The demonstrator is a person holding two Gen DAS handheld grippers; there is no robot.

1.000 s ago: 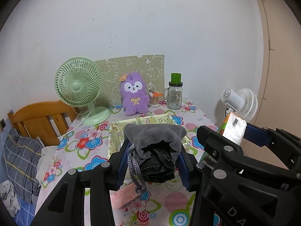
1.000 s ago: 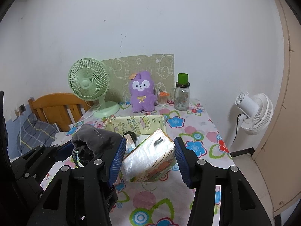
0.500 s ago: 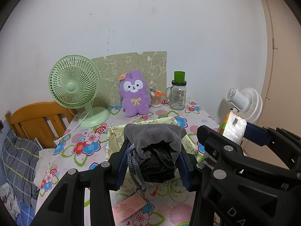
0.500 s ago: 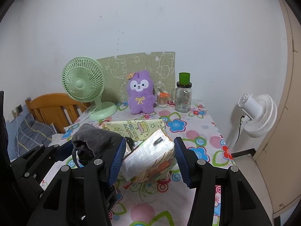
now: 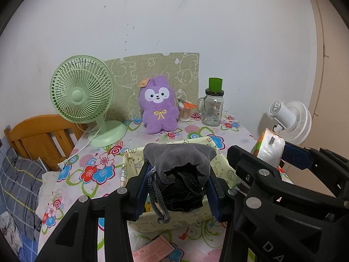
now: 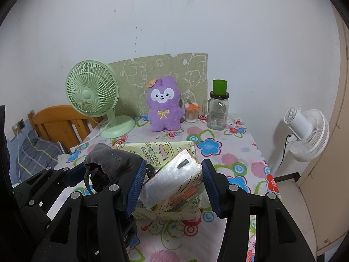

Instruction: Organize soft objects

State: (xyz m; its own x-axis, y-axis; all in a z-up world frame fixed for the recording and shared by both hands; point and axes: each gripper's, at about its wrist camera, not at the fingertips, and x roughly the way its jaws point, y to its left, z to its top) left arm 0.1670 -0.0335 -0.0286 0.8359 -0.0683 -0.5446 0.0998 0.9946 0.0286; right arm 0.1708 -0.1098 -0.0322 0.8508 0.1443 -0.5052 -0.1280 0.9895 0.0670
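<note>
My left gripper [image 5: 177,187] is shut on a grey drawstring pouch [image 5: 178,159] with dark cloth inside, its cord hanging down. The pouch hovers over a pale yellow fabric box [image 5: 220,166] on the flowered table. My right gripper [image 6: 172,185] is shut on a plastic-wrapped tissue pack [image 6: 172,185], held tilted just in front of the same yellow box [image 6: 157,150]. Each gripper shows in the other's view: the tissue pack [image 5: 269,150] at the right, the pouch [image 6: 109,159] at the left. A purple plush toy [image 5: 158,104] sits upright at the back of the table.
A green desk fan [image 5: 81,91] stands back left, its cord trailing off the table. A glass jar with a green lid [image 5: 212,107] and a small cup of swabs [image 5: 185,111] stand beside the plush. A white fan [image 6: 307,131] stands off the table's right edge, a wooden headboard [image 5: 41,135] at left.
Both grippers have moved forward toward the yellow box with their loads still held; the box and the back of the table look nearer. Neither grip has changed.
</note>
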